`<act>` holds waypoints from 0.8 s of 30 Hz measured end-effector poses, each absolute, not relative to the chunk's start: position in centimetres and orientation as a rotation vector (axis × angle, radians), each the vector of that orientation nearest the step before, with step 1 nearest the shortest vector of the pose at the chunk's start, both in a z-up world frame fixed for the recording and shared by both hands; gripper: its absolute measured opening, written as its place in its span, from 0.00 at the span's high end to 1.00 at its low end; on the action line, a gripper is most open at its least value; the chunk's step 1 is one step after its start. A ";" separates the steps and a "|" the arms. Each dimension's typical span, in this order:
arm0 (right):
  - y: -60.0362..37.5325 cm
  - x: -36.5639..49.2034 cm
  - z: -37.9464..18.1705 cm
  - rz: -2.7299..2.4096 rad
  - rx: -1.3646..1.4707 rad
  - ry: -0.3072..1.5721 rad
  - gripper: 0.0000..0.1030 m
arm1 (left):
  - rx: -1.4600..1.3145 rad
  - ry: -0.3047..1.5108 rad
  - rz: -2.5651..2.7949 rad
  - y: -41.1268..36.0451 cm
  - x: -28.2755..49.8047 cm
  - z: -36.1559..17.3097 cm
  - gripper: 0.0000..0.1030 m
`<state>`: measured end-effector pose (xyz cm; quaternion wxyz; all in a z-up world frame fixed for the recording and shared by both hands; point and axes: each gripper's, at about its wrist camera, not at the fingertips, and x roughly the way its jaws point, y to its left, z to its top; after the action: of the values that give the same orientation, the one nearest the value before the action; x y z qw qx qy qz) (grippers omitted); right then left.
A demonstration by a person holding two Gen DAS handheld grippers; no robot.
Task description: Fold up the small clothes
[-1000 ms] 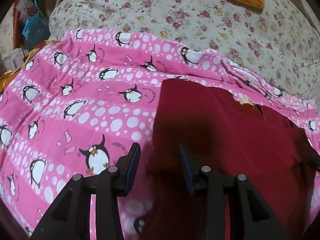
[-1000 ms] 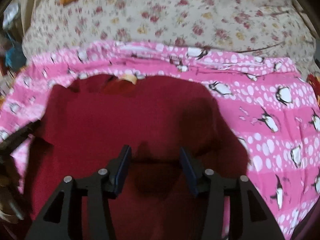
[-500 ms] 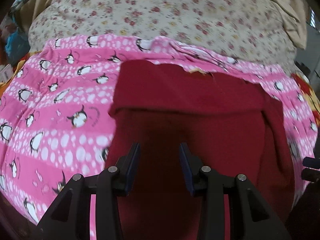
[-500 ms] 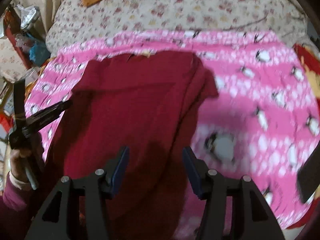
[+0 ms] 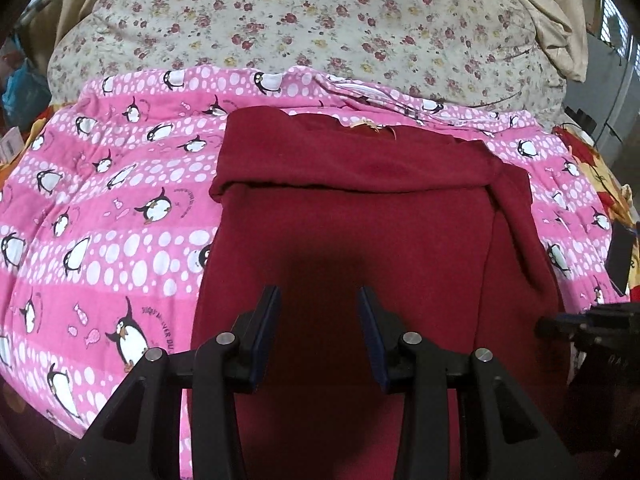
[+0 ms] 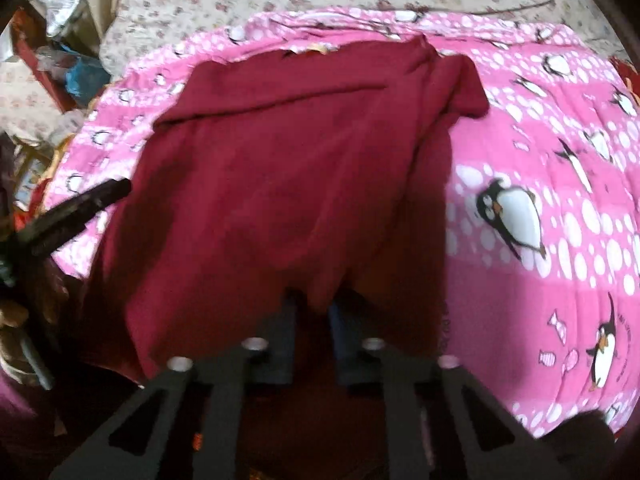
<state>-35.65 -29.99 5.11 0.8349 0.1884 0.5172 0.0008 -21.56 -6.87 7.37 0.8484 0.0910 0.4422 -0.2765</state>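
Garment (image 5: 352, 232): dark red, soft, limp knit, light; lies flat on the penguin blanket (image 5: 100, 216), far end already folded over. Long axis runs from the near edge toward the floral quilt (image 5: 320, 40). Grip at hem corners or side edges. Left gripper (image 5: 318, 332): jaws apart, empty, above the cloth. Right gripper (image 6: 312, 320): jaws together, clamped on the near hem.

Dim indoor light, fisheye-warped dark edges, right wrist view motion-blurred
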 end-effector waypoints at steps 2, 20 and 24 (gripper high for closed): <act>-29.9 -35.5 6.0 0.018 0.403 1.080 0.91 | 0.173 0.929 -0.577 -6.3 -21.4 7.7 0.81; -27.8 -33.4 8.3 0.188 0.479 1.018 0.92 | 0.077 0.902 -0.564 -3.7 -20.6 9.4 0.81; -26.2 -28.7 10.1 0.221 0.441 0.958 0.92 | 0.017 0.902 -0.561 -2.6 -19.9 10.0 0.81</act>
<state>-28.66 -26.25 10.14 0.8585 0.2099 0.4560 0.1052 -19.87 -2.57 10.02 0.8623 0.0080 0.4299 -0.2676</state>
